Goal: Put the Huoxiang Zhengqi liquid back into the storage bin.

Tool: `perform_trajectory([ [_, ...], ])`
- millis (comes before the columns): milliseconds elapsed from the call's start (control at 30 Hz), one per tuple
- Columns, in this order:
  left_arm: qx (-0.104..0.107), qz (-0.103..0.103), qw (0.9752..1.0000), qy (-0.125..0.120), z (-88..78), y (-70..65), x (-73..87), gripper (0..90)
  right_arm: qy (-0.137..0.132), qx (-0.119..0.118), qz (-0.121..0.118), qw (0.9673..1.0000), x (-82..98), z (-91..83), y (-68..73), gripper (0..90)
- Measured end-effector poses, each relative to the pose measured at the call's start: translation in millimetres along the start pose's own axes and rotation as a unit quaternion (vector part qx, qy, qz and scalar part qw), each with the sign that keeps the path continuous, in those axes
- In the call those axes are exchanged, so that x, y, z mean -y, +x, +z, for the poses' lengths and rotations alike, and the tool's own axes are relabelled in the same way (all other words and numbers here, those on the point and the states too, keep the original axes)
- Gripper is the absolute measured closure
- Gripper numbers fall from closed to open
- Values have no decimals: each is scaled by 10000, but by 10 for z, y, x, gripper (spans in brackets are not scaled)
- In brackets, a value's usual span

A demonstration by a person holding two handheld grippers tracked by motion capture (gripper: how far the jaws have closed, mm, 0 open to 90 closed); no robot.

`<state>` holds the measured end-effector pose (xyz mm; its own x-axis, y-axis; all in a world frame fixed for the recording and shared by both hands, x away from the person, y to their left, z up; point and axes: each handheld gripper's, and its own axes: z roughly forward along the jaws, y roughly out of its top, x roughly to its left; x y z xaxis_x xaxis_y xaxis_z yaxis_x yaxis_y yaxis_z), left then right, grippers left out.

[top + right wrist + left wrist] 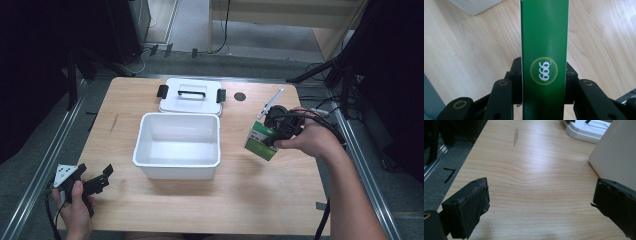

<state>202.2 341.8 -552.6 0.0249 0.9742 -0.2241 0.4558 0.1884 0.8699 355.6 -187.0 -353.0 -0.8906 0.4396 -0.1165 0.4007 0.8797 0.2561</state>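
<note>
Pinching a green box (262,140) between its two black jaws, the right tool (278,131) hangs tilted above the wooden counter (260,195), just beside the right wall of an open white bin (177,145); in the right gripper view the box's narrow green face (544,45) stands upright between the jaws and carries a round emblem with white numerals. Behind the bin lies its white lid (191,95) with a black handle and black clips. Near the counter's front left corner, the left tool (92,181) rests low with its jaws spread wide over bare wood, well apart from the bin.
</note>
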Motion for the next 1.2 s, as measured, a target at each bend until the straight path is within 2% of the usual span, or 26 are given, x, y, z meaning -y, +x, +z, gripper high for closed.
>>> perform_trajectory([
  [233,1,-17,10000,20,3,1,-3,13,-25,-1,-538,9985,-138,-238,36,644],
  [367,8,-28,10000,18,3,2,-3,13,-190,-19,-846,9962,-230,-378,55,644],
  [500,10,-19,10000,18,2,2,-3,13,-288,-117,-1012,9944,-306,-453,84,644],
  [733,14,-21,10000,20,3,2,-3,13,-277,-279,-1362,9899,-475,-560,155,644],
  [967,31,-22,10000,38,5,5,-3,13,-287,-317,-1544,9871,-667,-735,224,644],
  [1200,38,-30,10000,31,6,9,-3,13,-326,-385,-1694,9843,-907,-777,324,644],
])
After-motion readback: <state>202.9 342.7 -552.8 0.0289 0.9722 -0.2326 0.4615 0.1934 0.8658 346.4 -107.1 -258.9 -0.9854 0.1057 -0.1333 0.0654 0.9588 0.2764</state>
